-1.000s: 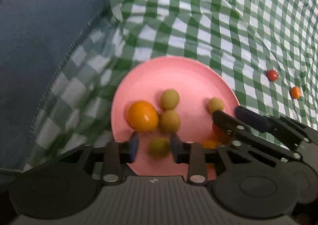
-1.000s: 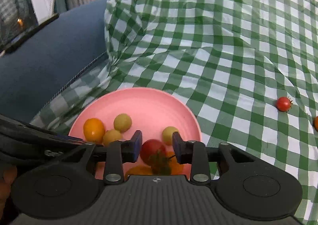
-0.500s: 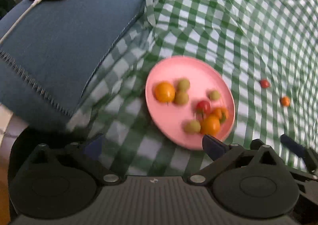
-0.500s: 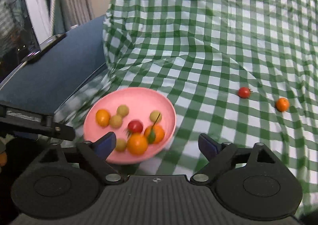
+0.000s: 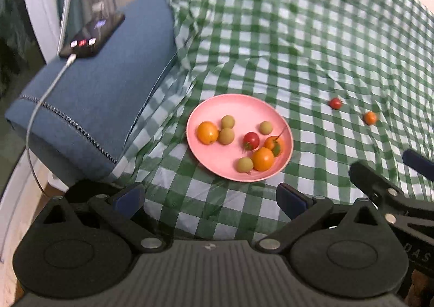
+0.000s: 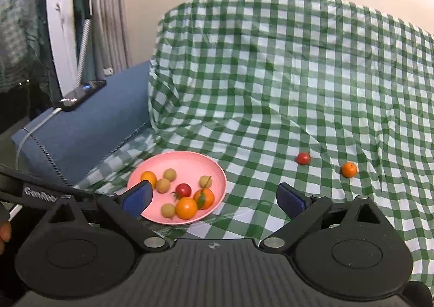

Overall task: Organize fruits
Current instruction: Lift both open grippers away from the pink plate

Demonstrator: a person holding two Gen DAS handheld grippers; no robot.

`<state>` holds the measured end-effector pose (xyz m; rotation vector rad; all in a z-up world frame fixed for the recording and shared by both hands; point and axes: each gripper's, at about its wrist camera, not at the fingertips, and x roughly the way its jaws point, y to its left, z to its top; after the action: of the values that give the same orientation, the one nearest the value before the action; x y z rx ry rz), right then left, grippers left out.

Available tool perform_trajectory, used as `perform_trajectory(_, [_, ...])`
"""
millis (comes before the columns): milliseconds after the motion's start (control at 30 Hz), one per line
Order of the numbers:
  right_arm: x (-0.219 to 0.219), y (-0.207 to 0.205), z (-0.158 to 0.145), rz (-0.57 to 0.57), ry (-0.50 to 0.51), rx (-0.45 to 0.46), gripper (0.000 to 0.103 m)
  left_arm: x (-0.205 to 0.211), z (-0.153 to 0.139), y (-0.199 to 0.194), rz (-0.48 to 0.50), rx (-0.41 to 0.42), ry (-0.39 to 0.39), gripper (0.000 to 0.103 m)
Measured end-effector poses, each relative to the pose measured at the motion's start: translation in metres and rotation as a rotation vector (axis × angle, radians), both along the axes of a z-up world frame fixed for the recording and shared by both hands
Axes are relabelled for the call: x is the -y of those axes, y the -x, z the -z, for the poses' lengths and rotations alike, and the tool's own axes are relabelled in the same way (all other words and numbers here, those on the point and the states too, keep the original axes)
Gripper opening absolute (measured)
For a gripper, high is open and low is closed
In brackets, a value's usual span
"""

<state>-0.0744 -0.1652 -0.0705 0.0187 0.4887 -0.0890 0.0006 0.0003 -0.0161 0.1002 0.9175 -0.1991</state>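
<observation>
Two claws are mine, and both stand spread wide with nothing between their pads: my left gripper (image 5: 210,197) hangs over the checks just short of the plate, and my right gripper (image 6: 214,195) sits off to its right, its left pad overlapping the plate's near rim in its own camera. Largest before me is the green-and-white checked cloth (image 5: 312,43), rumpled and draped over a seat and its back, and beside it on my left the bare blue cushion (image 5: 103,89). A dark phone (image 5: 93,35) lies on that cushion with a white cable (image 5: 40,100) plugged into its near end. On the cloth, close to the cushion's edge, rests the pink plate (image 5: 244,108). It holds eight fruits: a big orange tomato (image 5: 207,132) at the left with two olive-green fruits (image 5: 227,129) touching one another just beside it, a third green fruit (image 5: 265,127) further right, a red cherry tomato (image 5: 251,140) near the middle, and at the near right rim an orange fruit with a green leaf (image 5: 274,145), another orange one (image 5: 262,158) touching it, and a fourth green fruit (image 5: 244,164) against that. Well apart from the plate, out on the cloth to my right, lie a loose red tomato (image 5: 335,103) and, near it, a small orange fruit (image 5: 370,117).
</observation>
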Motion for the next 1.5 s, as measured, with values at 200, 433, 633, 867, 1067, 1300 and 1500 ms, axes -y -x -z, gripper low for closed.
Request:
perform_trajectory(200, [-0.005, 0.020, -0.013, 0.015, 0.008, 0.069, 0.099, -0.004, -0.015, 0.018, -0.005, 0.047, 0.005, 0.103])
perform_trajectory(433, [-0.009, 0.026, -0.018, 0.010, 0.015, 0.092, 0.100, -0.010, -0.022, 0.025, -0.006, 0.078, 0.009, 0.103])
perform_trajectory(633, [-0.012, 0.023, -0.017, 0.005, 0.020, 0.081, 0.102, -0.015, -0.019, 0.022, -0.015, 0.067, 0.020, 0.103])
perform_trajectory(867, [-0.012, 0.017, -0.012, -0.001, 0.011, 0.055, 0.102, -0.013, -0.012, 0.017, -0.018, 0.041, 0.015, 0.103])
perform_trajectory(1067, [-0.008, 0.013, -0.007, -0.006, -0.006, 0.039, 0.102, -0.010, -0.010, 0.014, -0.020, 0.034, 0.007, 0.103])
perform_trajectory(1300, [-0.003, 0.010, 0.000, -0.005, -0.041, 0.022, 0.102, -0.002, -0.008, 0.012, -0.005, 0.033, -0.028, 0.103])
perform_trajectory(1500, [0.010, 0.006, 0.009, 0.038, -0.086, 0.007, 0.102, 0.006, -0.005, 0.004, 0.001, 0.026, -0.070, 0.103])
